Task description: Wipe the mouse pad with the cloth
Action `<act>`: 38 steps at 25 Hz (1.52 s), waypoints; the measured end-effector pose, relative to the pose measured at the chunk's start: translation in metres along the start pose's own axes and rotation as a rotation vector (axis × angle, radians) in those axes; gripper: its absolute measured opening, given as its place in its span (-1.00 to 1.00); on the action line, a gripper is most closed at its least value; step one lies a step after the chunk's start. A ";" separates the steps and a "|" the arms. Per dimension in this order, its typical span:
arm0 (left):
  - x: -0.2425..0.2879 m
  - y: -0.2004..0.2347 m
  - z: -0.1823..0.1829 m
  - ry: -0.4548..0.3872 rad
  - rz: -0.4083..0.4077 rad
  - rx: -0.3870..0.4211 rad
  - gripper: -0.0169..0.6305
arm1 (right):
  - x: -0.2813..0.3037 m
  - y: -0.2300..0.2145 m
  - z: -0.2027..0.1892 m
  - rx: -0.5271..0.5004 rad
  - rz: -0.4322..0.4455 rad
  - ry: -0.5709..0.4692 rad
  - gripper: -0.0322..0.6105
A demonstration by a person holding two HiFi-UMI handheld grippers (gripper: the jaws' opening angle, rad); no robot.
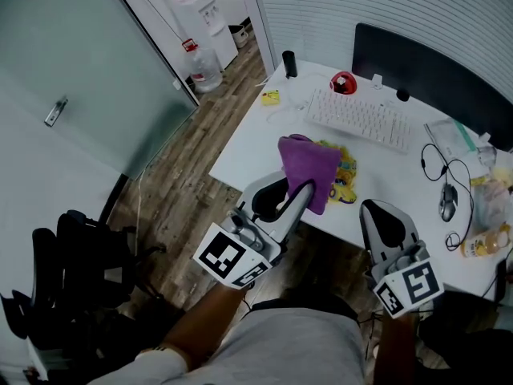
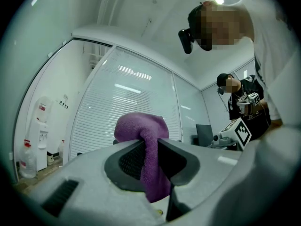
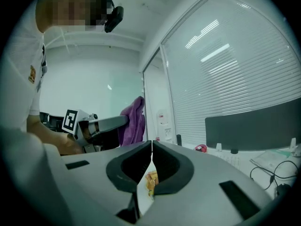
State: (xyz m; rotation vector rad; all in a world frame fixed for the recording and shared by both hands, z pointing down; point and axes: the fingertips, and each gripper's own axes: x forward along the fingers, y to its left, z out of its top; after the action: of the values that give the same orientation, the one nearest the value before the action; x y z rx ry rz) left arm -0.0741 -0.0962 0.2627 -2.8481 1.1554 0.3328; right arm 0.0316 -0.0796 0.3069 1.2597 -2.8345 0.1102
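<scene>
left gripper [image 1: 307, 189] is clamped on the purple cloth [image 1: 309, 160], which bunches above its jaws and hangs below them in its own view. right gripper [image 1: 375, 208] is closed with nothing held. the cloth hangs over the desk's [image 1: 256, 147] near edge, overlapping the colourful pad [image 1: 346, 175] there; contact can't be judged. beyond lie a keyboard [image 1: 361, 119] and, at the far edge, a monitor [image 1: 433, 79]. a mouse [image 1: 447, 201] sits towards the right edge. the dispenser's [image 1: 207, 10] red label is too small to read. only the left gripper view shows a second person [image 2: 242, 95]; only the right gripper view shows the pad's orange print between closed jaws.
</scene>
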 end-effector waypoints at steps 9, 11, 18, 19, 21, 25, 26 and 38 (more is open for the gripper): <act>0.041 0.019 -0.031 0.047 0.054 0.002 -0.71 | 0.026 -0.051 -0.038 0.029 0.031 0.117 -0.86; 0.048 0.022 -0.040 0.064 0.062 0.000 -0.71 | 0.029 -0.061 -0.047 0.032 0.032 0.144 -0.85; 0.068 0.028 -0.064 0.139 0.053 -0.003 -0.71 | 0.040 -0.081 -0.076 0.073 0.010 0.232 -0.53; 0.071 0.029 -0.069 0.155 0.044 -0.003 -0.71 | 0.041 -0.083 -0.080 0.077 0.002 0.244 -0.51; 0.079 0.029 -0.078 0.192 0.022 -0.002 -0.71 | 0.043 -0.087 -0.088 0.085 -0.012 0.273 -0.46; 0.093 0.032 -0.097 0.268 -0.036 0.017 -0.71 | 0.050 -0.095 -0.105 0.082 -0.037 0.345 -0.36; 0.097 0.033 -0.102 0.291 -0.051 0.023 -0.71 | 0.052 -0.097 -0.110 0.082 -0.044 0.366 -0.34; 0.124 0.037 -0.173 0.617 -0.238 0.083 -0.71 | 0.066 -0.111 -0.171 0.057 -0.094 0.590 -0.23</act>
State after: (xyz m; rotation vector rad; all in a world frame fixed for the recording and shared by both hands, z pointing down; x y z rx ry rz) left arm 0.0175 -0.2292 0.4064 -3.0474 0.8299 -0.6292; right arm 0.0708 -0.1883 0.4874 1.1303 -2.2778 0.4750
